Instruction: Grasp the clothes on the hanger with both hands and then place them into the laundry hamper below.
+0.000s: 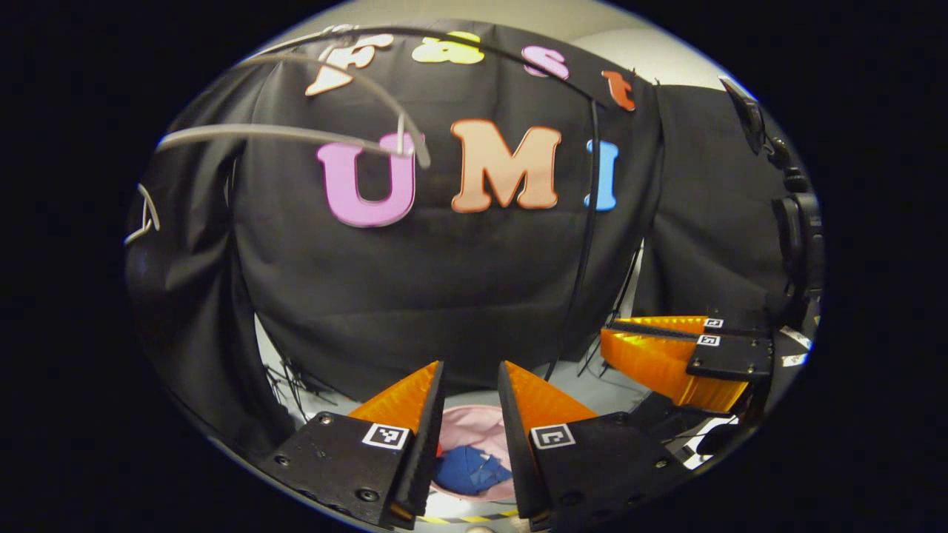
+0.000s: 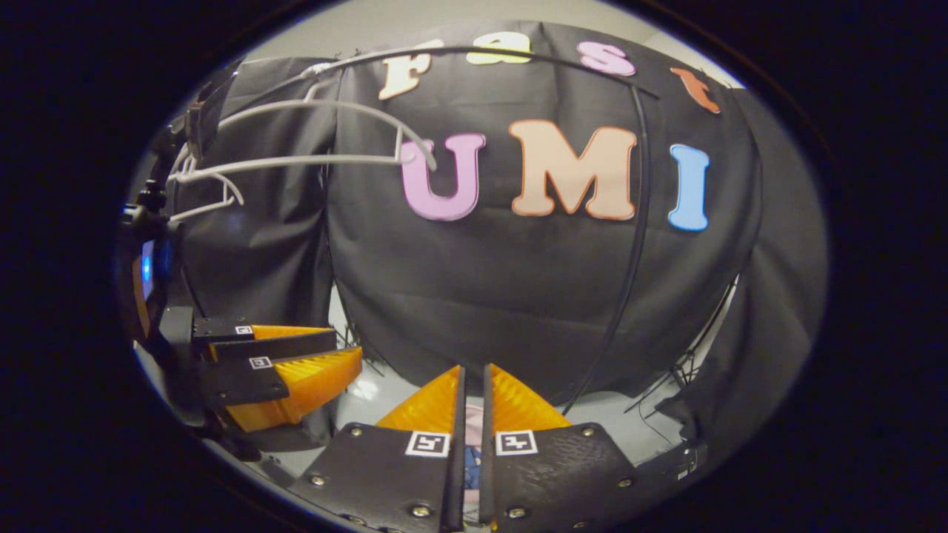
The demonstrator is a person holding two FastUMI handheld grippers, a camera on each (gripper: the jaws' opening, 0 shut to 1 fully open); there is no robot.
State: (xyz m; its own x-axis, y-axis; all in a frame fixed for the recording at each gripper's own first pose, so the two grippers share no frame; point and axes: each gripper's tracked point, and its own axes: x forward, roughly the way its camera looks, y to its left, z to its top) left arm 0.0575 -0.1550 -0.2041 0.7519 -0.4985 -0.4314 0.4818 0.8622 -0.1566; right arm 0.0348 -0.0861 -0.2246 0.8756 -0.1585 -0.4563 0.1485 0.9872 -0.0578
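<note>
Clothes [image 1: 466,468] lie in the pink hamper [image 1: 474,426] below the bare hanger [image 1: 296,135]. Left gripper [image 1: 470,381] part open, right gripper [image 2: 471,381] nearly closed, both empty. Fabric may spill over the rim if bunched.

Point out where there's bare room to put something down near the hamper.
Bare grey floor lies between the pink laundry hamper and the black cloth wall. The hamper itself holds blue clothes. Cables crowd the floor at the wall's foot.
</note>
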